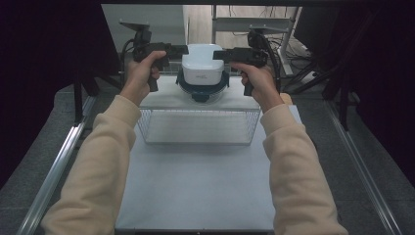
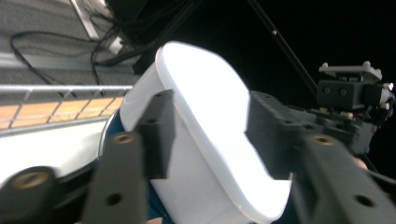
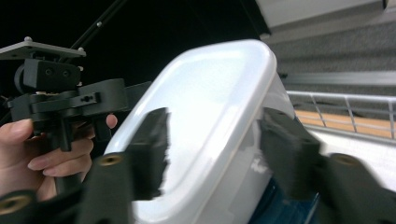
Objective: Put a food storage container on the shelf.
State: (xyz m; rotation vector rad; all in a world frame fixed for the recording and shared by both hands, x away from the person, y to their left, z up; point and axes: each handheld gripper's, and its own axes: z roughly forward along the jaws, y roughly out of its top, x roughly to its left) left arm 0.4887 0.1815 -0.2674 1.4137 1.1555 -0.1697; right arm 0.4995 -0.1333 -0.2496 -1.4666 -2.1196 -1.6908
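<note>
Fingers [image 2: 156,135] of left gripper [image 1: 182,49] are closing on one end of white container [image 1: 202,63]; right gripper [image 1: 219,55] is pinching the opposite end. Both sets roughly half open, clamped on container walls. Container is riding inverted w/ flat base up, blue-rimmed lid [image 1: 201,90] below, held between the fingers, just beyond wire basket [image 1: 198,126] on table [image 1: 195,181]. Long axis appears to be running gripper to gripper. Recommend: keep squeeze even, hands level, move together – slick plastic may slip.
</note>
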